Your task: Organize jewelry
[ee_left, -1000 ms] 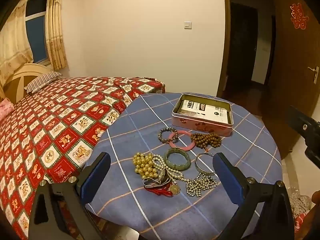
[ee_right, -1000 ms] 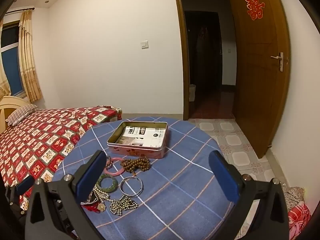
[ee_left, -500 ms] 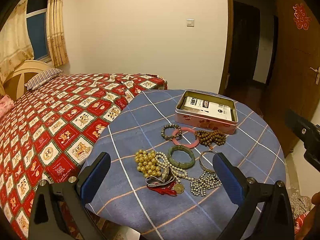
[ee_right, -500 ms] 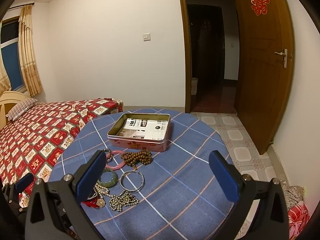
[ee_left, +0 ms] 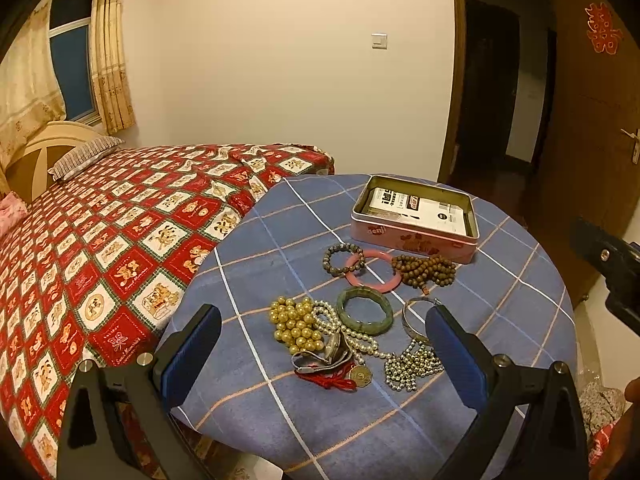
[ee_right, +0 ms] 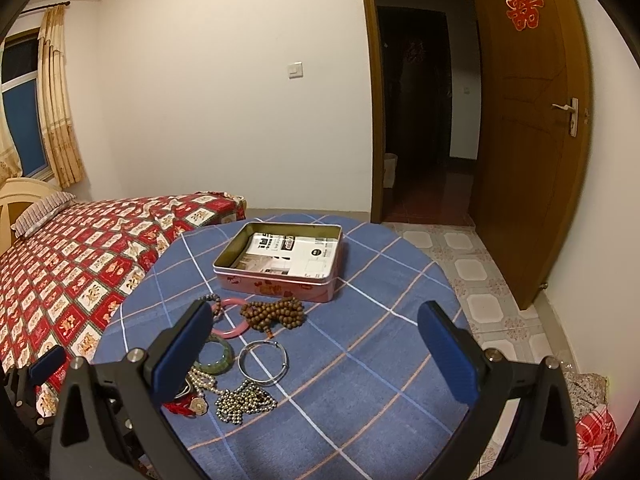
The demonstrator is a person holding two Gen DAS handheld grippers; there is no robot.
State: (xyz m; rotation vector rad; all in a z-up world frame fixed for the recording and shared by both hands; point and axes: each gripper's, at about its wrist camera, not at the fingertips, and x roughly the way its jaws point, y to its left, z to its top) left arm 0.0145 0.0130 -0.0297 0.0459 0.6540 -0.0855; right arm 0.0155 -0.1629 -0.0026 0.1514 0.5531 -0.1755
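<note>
The round table (ee_left: 500, 312), covered in blue plaid cloth, held all the work items, and over the last second it had drifted slightly lower and farther in both of my views, which I took to mean I had pulled back a little, not closed in; no piece had been lifted and sorting had not begun. The open pink tin (ee_left: 414, 236) stood at the far side with printed cards in its bottom and no jewelry inside. Near it lay the brown wooden beads (ee_left: 426, 270), the pink bangle (ee_left: 372, 282) and a dark bead bracelet (ee_left: 343, 259). Nearer to me lay the green bangle (ee_left: 364, 315), the gold beads (ee_left: 294, 326), a pearl strand (ee_left: 360, 340), the silver bangle (ee_right: 263, 363) and a silver bead chain (ee_right: 245, 399). My left gripper (ee_left: 322, 354) was spread wide and held nothing; my right gripper (ee_right: 314, 356) was likewise wide and unloaded. In the left view my right finger covered part of the silver bangle. In the right view my left finger hid the gold beads and most of the green bangle. A tangle with red cord and a coin-like pendant (ee_left: 360, 376) was hard to resolve.
</note>
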